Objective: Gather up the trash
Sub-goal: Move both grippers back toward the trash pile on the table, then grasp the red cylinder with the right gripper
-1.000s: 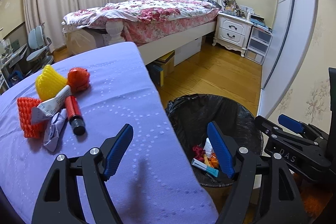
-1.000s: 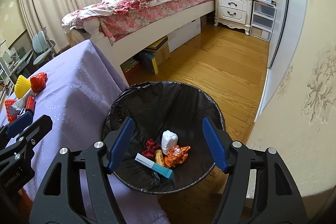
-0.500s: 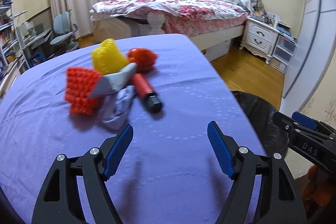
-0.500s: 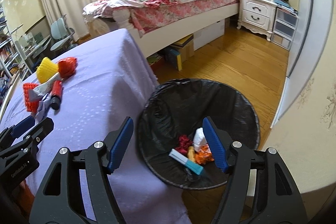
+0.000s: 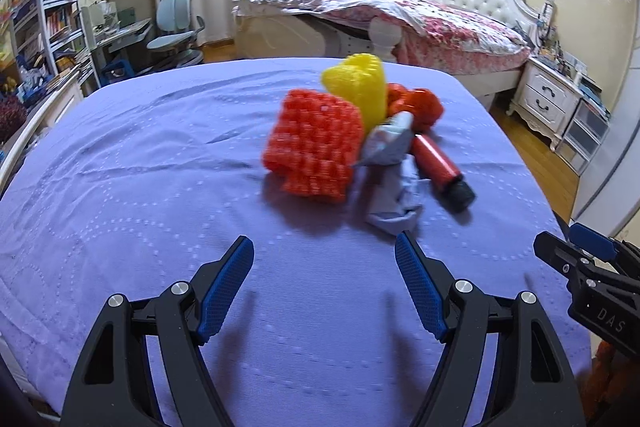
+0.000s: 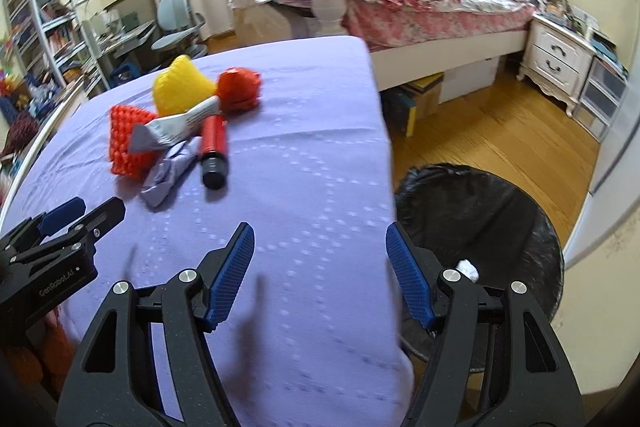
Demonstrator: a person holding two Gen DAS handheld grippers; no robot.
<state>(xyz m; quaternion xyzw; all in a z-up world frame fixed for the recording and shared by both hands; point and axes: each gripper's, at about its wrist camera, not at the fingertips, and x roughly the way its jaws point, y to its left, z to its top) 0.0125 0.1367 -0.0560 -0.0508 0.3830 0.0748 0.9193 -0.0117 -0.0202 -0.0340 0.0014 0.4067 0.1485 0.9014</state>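
Left wrist view: the left gripper gapes wide and empty over the purple cloth; the trash pile lies mid-frame. Right gripper likewise wide, empty; bin lower right.

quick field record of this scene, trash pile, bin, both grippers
surface: purple tablecloth
pile: orange foam net, yellow foam net, red crumpled wrapper, squeezed tube, red cylinder with black cap, lilac crumpled paper
bin: black-lined trash bin, on floor beside table
left gripper: open, empty
right gripper: open, empty
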